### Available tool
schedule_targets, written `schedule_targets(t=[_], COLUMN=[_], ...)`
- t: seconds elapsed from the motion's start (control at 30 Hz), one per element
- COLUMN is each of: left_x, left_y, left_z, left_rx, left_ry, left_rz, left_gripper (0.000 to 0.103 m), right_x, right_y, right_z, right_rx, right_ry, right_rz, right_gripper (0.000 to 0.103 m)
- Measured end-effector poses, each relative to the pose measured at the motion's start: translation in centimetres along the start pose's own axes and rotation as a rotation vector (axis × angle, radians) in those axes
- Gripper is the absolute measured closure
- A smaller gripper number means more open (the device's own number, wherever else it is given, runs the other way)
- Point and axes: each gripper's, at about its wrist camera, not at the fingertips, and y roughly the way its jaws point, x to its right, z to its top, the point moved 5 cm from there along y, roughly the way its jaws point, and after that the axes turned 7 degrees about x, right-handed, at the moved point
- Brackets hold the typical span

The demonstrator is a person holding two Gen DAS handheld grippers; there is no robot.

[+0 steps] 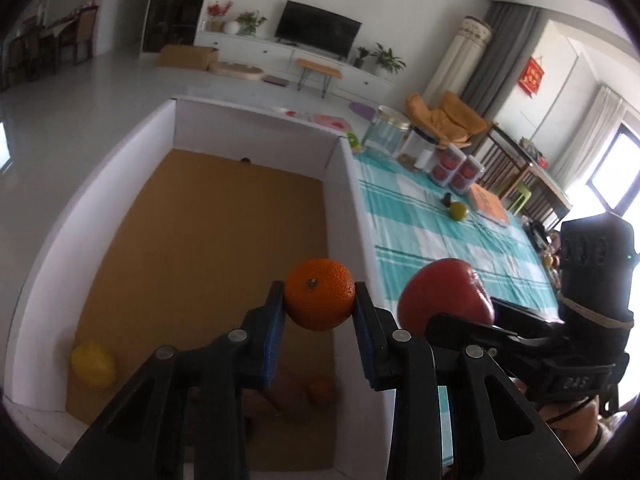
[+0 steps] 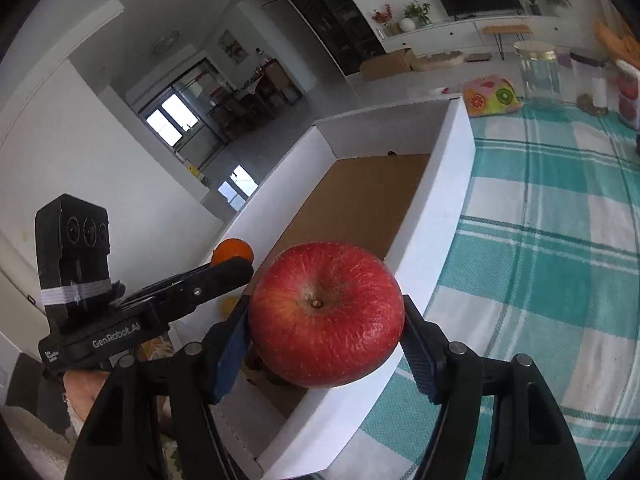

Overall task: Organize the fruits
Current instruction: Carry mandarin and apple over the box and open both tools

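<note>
Left gripper clenched on an orange, pads pressing its two sides, held above the open box. Right gripper clenched on a red apple, held over the box's near wall, at the edge between box and tablecloth.

Risks, as a judgement: both fruits round and smooth, gripped only at two small patches, so liable to roll out of the pads with a sudden jerk. Apple wide and probably heavy, hanging past the pad tips; likely to slip forward if tilted further down. If let go here, may strike the thin cardboard wall and bounce onto the table instead of dropping inside. Grippers close together, side by side; could knock each other during lowering. A drop from this height could also bruise the apple or hit fruit already lying inside: a lemon in the near corner, another orange fruit on the floor, partly hidden behind the fingers.

Materials: orange skin dimpled and matte, with a small green stem scar. Apple glossy, streaked red, slightly wrinkled low down, stem pit facing the camera. Box white outside, plain brown cardboard floor, straight thin walls. Pads blue and ribbed on black plastic fingers. Cloth woven, teal and white check.
</note>
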Motion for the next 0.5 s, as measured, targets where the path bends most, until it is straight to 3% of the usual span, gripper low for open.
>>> schedule_targets(t=[0.1,0.2,0.23,0.3,0.33,0.37,0.4,0.5], left_x=[-4.9,-7.1,-7.4,-7.1,-6.9,-6.7,-6.3,-5.2], left_y=[4.2,6.6,6.9,6.6,6.3,5.7,5.1,3.3], left_z=[-0.6,-1.9,-2.1,-1.9,-1.6,-1.3,-1.0,0.1], left_rx=[-0.105,-0.184,-0.207,-0.184,-0.154,-0.116,-0.079,0.000], left_ry=[-0.042,-0.077,-0.099,-0.107,-0.104,-0.102,-0.107,-0.127], left_rz=[0.138,0.198,0.199,0.196,0.211,0.229,0.237,0.200], left_gripper=[0.069,0.068,0.065,0.048,0.030,0.022,0.022,0.022], right_x=[-2.8,-2.9,-2.8,-2.6,-2.6,-2.7,-2.7,-1.8], right_y=[5.2,9.1,10.0,10.8,10.3,9.4,8.2,2.9], right_z=[0.2,-0.2,-0.5,-0.9,-0.6,0.0,0.7,3.0], right_rx=[-0.089,-0.184,-0.212,-0.236,-0.210,-0.173,-0.130,0.022], right_ry=[-0.199,-0.254,-0.272,-0.277,-0.261,-0.240,-0.217,-0.157], right_rz=[-0.102,-0.168,-0.185,-0.207,-0.190,-0.162,-0.143,-0.117], right_gripper=[0.034,0.034,0.034,0.033,0.029,0.022,0.016,0.012])
